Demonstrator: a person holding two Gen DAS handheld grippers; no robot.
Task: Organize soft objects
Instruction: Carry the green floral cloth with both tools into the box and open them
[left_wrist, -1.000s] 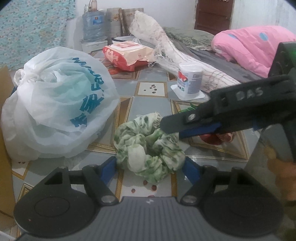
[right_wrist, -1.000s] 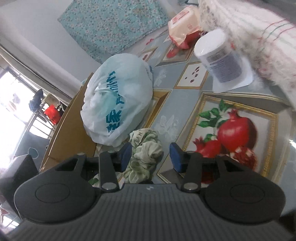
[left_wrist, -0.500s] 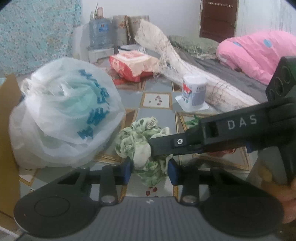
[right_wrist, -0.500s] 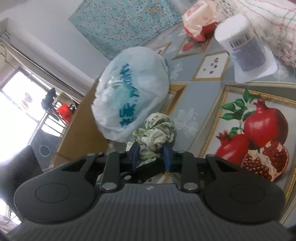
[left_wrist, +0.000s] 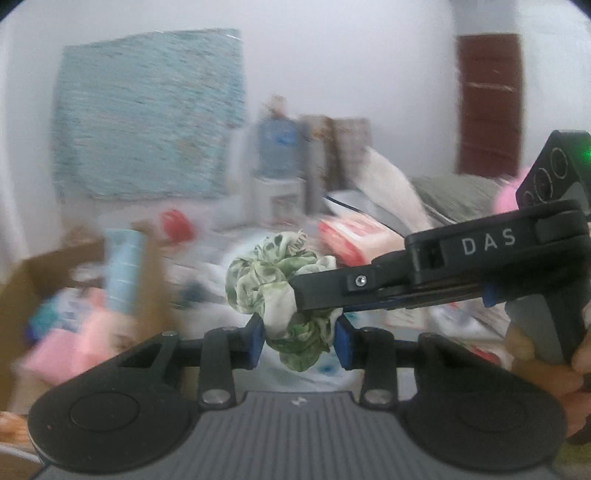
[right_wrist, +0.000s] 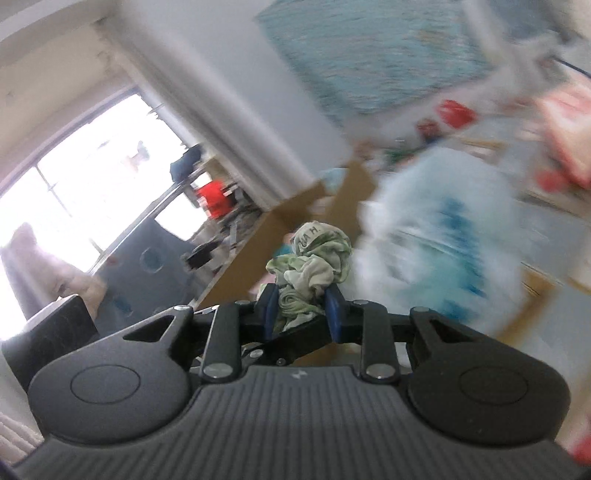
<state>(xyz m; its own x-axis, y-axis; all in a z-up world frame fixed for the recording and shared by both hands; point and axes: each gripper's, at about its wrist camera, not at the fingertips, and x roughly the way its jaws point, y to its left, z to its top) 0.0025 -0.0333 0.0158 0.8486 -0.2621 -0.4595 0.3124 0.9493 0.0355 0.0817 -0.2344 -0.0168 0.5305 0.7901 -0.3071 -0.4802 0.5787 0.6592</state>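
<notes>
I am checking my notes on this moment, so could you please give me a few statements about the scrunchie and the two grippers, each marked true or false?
1. The green and white scrunchie is gripped by both grippers at once. True.
2. The left gripper hangs open with nothing between its pads. False: its blue pads press on the scrunchie's lower part.
3. The right gripper is shut on the scrunchie. True.
4. The scrunchie lies flat on the table. False: it is held up in the air between the grippers.
5. A hand shows at the right edge of the left wrist view, holding the right gripper's handle. True.
</notes>
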